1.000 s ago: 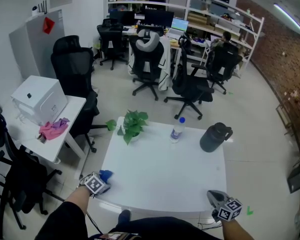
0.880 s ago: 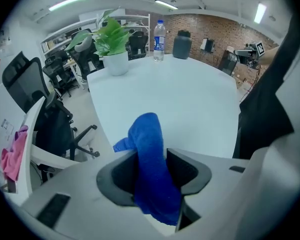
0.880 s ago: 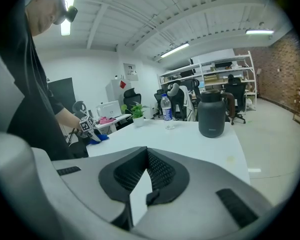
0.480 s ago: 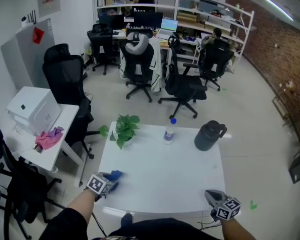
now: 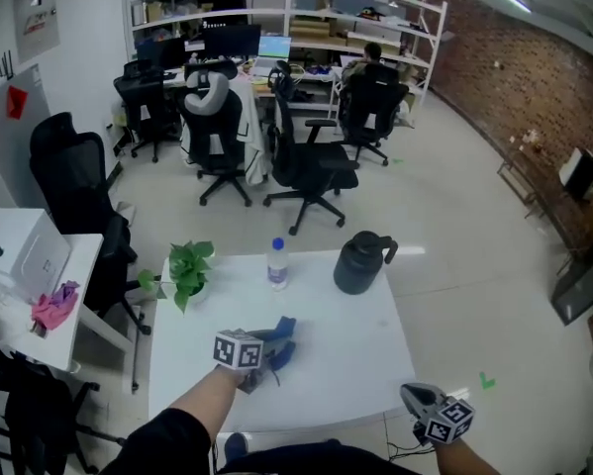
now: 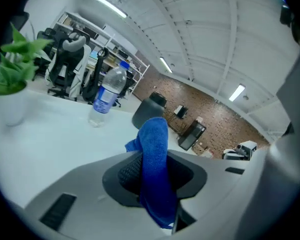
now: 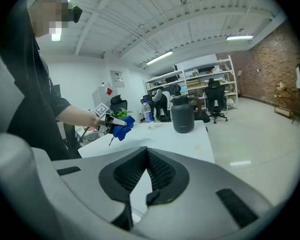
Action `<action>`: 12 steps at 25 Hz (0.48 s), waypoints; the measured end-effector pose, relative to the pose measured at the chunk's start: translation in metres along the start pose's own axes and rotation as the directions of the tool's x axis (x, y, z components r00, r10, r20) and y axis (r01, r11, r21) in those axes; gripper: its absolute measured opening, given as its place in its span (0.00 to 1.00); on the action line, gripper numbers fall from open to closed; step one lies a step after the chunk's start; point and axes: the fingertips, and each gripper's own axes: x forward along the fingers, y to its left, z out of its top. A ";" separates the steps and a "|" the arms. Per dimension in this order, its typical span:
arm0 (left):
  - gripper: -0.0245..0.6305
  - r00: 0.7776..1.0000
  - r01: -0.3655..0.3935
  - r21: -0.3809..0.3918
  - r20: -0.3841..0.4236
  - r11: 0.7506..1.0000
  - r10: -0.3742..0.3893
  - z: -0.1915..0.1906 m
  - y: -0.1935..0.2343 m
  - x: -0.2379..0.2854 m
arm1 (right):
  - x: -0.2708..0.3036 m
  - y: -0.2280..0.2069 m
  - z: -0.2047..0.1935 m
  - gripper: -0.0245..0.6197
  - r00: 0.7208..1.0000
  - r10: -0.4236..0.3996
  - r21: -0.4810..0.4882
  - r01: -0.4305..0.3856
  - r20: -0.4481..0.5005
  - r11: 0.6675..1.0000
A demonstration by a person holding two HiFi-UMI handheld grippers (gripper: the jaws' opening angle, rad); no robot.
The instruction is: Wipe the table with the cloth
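right hand-held gripper (image 7: 146, 153): jaws together, empty | left hand-held gripper (image 7: 114, 119): grips blue cloth (image 7: 123, 127)

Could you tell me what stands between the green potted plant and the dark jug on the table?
A clear plastic water bottle with a blue cap stands between plant and jug, in the head view.
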 end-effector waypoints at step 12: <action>0.18 0.990 0.123 -0.261 -0.036 0.957 -0.137 0.005 -0.083 0.244 | -0.130 -0.095 -0.048 0.06 0.974 -0.226 0.123 0.227 -0.029 0.966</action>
